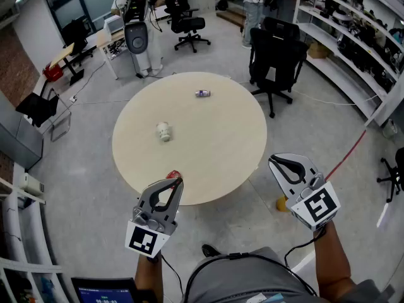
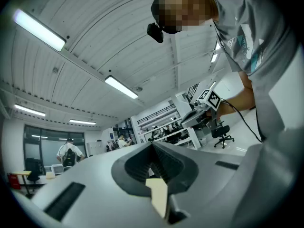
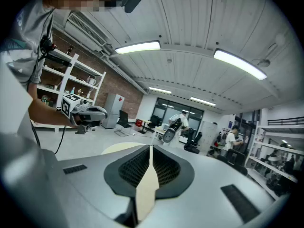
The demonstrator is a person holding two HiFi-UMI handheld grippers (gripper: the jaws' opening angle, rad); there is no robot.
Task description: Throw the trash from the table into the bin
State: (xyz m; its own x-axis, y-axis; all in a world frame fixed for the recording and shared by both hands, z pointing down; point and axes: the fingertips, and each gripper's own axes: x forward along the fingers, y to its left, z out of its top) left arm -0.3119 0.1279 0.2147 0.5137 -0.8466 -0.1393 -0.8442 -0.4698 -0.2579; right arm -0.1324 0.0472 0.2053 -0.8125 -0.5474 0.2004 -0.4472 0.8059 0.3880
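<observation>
A round beige table point(image 1: 214, 144) carries a crumpled white cup point(image 1: 164, 132) left of centre and a small purple-and-white bottle point(image 1: 202, 93) lying near the far edge. A small red thing point(image 1: 173, 175) sits at the near edge, partly hidden by my left gripper point(image 1: 178, 182), whose tip hovers right by it. Its jaws meet, with nothing between them point(image 2: 153, 145). My right gripper point(image 1: 273, 161) is held off the table's right near edge, over the floor, shut and empty point(image 3: 150, 148). No bin shows clearly.
A black office chair point(image 1: 276, 62) stands at the table's far right, another point(image 1: 188, 24) further back. Shelving point(image 1: 353, 36) lines the right wall. A small yellow object point(image 1: 281, 203) lies on the floor under my right gripper. People stand at desks in the back.
</observation>
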